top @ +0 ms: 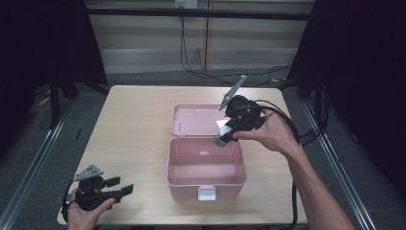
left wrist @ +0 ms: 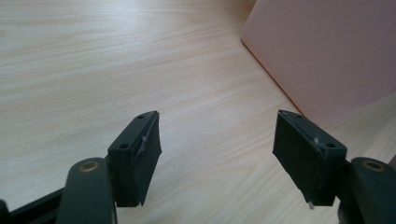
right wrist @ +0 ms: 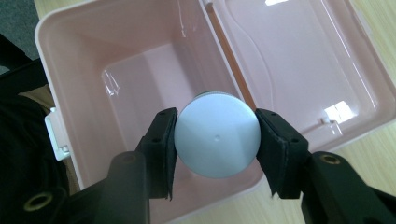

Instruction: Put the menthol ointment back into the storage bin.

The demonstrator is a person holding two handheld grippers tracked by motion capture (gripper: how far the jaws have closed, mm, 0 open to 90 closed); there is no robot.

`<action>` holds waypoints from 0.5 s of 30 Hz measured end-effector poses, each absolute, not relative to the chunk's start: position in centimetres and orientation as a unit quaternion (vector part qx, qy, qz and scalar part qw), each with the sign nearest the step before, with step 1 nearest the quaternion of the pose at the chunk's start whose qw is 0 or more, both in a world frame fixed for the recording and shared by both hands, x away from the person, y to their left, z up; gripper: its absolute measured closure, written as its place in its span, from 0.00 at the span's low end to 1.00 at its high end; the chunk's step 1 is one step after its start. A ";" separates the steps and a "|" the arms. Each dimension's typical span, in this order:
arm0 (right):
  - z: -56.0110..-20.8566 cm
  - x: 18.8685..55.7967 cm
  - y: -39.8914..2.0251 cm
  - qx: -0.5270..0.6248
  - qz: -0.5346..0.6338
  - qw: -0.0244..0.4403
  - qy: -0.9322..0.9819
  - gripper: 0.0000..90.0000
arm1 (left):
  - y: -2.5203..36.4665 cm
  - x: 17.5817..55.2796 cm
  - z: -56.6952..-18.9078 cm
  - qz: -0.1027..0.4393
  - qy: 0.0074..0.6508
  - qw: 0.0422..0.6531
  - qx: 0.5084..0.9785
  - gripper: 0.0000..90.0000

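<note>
Light wood worktop (top: pixel 134 139), bare across its left half. Pink plastic box (top: pixel 206 167) sits centre-right on it, lid (top: pixel 196 120) flipped fully open and lying flat behind the body, hinge edge joining the 2. White latch (top: pixel 207 193) on the box front wall, facing the person. Box interior looks bare in the high view and in the right gripper view.

Right gripper (top: pixel 229 134) held in the person's right hand (top: pixel 273 134), above the box's rear right corner, near the hinge line, tilted down toward the box. Its 2 pads clamp a round container (right wrist: pixel 217 135) with a flat white top, 1 pad on each side, gripping tight. In the high view the container (top: pixel 222 138) shows a dark body with a greenish end, in the air above the box rim, not touching the box.

Left gripper (top: pixel 117 189) rests in the left hand (top: pixel 84 215) at the worktop's near left corner, well apart from the box. Jaws stand wide open, nothing between them, bare wood beneath; the pink box wall (left wrist: pixel 327 56) shows off to one side
</note>
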State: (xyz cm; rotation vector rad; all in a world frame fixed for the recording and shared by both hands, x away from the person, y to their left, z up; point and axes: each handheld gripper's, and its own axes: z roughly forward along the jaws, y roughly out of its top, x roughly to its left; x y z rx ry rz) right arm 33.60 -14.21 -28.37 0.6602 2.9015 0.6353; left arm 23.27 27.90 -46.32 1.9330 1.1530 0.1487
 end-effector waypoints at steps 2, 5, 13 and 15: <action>-28.4 33.6 -13.8 0.209 0.209 0.048 0.954 0.57 | 27.9 23.3 -46.3 0.059 0.462 0.429 0.774 0.36; -28.6 33.8 -13.3 0.202 0.206 0.040 0.957 0.57 | 27.9 23.3 -46.3 0.058 0.464 0.428 0.773 0.36; -29.1 34.1 -11.7 0.185 0.197 0.032 0.962 0.57 | 27.9 23.3 -46.3 0.060 0.462 0.428 0.774 0.36; -29.2 34.2 -11.4 0.182 0.195 0.031 0.963 0.57 | 27.9 23.3 -46.3 0.061 0.461 0.428 0.775 0.36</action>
